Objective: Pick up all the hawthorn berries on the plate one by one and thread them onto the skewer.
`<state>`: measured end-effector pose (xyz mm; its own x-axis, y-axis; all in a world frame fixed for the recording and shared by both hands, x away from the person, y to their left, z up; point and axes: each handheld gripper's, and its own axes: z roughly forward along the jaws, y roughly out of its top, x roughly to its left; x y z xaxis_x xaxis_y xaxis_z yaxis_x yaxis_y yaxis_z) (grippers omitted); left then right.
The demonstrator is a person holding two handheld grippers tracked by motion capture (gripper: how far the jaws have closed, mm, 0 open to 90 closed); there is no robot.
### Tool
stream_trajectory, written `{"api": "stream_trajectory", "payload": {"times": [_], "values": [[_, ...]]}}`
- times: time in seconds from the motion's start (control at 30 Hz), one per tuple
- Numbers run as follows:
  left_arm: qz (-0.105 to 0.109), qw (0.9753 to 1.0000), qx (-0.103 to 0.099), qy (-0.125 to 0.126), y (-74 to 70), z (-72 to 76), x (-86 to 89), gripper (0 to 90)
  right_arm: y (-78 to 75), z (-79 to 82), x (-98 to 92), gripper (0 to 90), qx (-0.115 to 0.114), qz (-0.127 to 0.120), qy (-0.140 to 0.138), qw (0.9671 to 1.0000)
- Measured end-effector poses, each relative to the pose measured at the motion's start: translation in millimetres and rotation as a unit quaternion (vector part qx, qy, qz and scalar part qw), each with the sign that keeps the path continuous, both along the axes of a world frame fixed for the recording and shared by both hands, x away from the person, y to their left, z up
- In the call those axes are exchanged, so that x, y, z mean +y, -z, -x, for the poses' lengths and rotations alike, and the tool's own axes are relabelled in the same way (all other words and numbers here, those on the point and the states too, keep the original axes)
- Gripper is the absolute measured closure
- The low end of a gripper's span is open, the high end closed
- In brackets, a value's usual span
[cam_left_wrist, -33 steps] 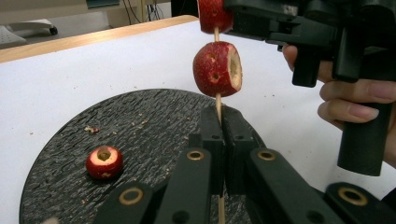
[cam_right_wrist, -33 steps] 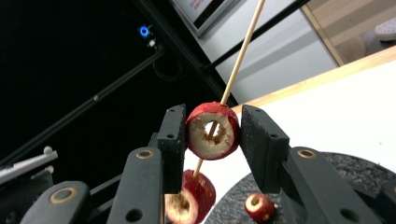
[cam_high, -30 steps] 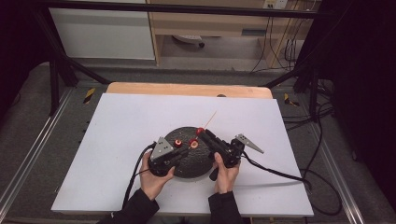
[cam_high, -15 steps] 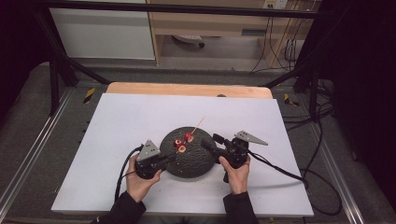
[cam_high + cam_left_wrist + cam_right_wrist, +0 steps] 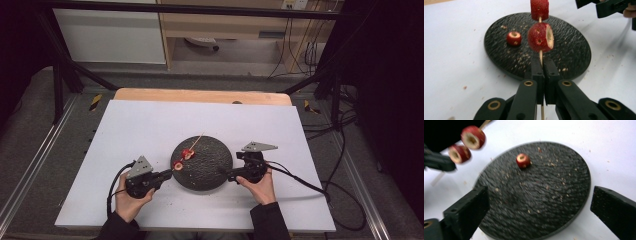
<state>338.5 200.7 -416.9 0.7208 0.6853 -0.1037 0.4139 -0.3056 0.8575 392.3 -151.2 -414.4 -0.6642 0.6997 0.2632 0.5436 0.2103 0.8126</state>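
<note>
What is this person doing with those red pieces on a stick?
A person is threading red fruit pieces onto a thin wooden skewer over a round black plate. The left gripper is clamped shut on the skewer, which carries two fruit pieces. A third piece lies loose on the plate. The right gripper is wide open at the plate's edge, holding nothing, perhaps about to fetch that loose piece.

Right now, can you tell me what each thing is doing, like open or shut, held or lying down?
left gripper: shut on the skewer.
right gripper: open, holding nothing, over the plate.
skewer: held up off the plate, carrying two strawberry pieces.
two strawberry pieces: threaded on the skewer.
loose strawberry piece: lying on the plate.
plate: flat on the table, sprinkled with crumbs.
</note>
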Motion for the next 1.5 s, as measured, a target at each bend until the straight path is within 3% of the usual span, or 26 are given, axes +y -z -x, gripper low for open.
{"api": "stream_trajectory", "payload": {"times": [0.2, 0.57, 0.83, 1.1, 1.5], "values": [[-0.001, 1.0, 0.008, -0.006, 3.5, 4.4, 19.4, 88.0, -3.9, -0.2, 3.2, 1.0, 0.008, 0.047, -0.019, 0.9987], [-0.006, 0.9997, 0.02, -0.012, 13.6, 10.6, 46.0, 88.0, -14.0, -5.3, 16.6, 0.9, 0.016, 0.094, -0.043, 0.9945], [-0.018, 0.9996, 0.019, -0.011, 17.1, 14.1, 52.2, 88.0, -23.1, -16.9, 40.2, 1.8, 0.019, 0.126, -0.057, 0.9902], [-0.02, 0.9994, 0.024, -0.012, 20.5, 14.9, 56.5, 88.0, -31.5, -34.7, 64.8, 2.8, 0.024, 0.138, -0.065, 0.988], [-0.021, 0.9992, 0.028, -0.02, 19.6, 12.8, 62.4, 88.0, -28.6, -63.6, 105.0, 5.8, 0.038, 0.173, -0.078, 0.9811]]}}
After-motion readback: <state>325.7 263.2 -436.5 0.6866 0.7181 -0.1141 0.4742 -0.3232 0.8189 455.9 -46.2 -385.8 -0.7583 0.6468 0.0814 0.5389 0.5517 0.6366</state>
